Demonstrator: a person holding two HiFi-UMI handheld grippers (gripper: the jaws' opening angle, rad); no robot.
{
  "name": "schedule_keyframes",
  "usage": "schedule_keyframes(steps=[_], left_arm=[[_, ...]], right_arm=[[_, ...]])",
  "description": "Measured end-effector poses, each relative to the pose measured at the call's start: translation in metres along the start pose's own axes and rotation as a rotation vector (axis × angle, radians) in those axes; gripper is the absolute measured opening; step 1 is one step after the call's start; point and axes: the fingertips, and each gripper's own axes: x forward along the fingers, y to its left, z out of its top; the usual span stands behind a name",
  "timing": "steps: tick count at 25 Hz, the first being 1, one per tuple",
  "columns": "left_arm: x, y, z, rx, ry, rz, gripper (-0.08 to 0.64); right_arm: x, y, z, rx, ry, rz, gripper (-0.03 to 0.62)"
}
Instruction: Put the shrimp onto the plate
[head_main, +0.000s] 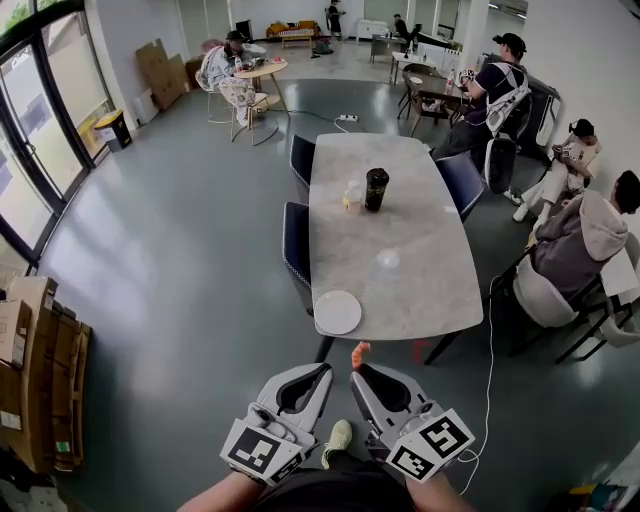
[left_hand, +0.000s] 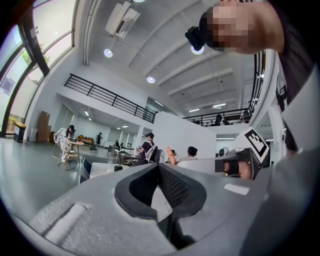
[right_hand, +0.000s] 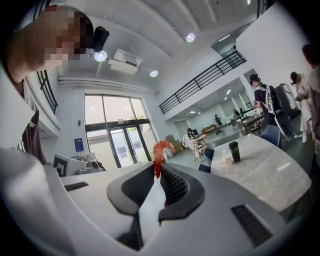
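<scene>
An orange-red shrimp (head_main: 359, 353) sticks up from the tips of my right gripper (head_main: 357, 372), which is shut on it; in the right gripper view the shrimp (right_hand: 160, 152) curls above the closed jaws. My left gripper (head_main: 322, 372) is held beside it with its jaws together and nothing between them. Both grippers hang over the floor, just short of the near end of the marble table (head_main: 400, 250). A white plate (head_main: 337, 312) lies on the table's near left corner, ahead of the shrimp. The shrimp's tip (left_hand: 171, 155) shows in the left gripper view.
A black tumbler (head_main: 376, 189) and a small clear cup (head_main: 353, 197) stand at the table's far middle. Dark blue chairs (head_main: 296, 243) line its left side. People sit at the right and at far tables. Cardboard boxes (head_main: 30, 350) stand at the left wall.
</scene>
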Motion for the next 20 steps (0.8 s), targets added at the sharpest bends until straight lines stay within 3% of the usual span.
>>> schedule_keyframes(steps=[10,20], left_arm=[[0.058,0.036,-0.012,-0.009,0.018,0.048,0.006],[0.101,0.096,-0.037,-0.023,0.028,0.014,0.006]], right_arm=[[0.038,-0.061,0.004,0.029,0.032,0.026,0.038],[0.093,-0.108,-0.019,0.033,0.086,-0.046,0.038]])
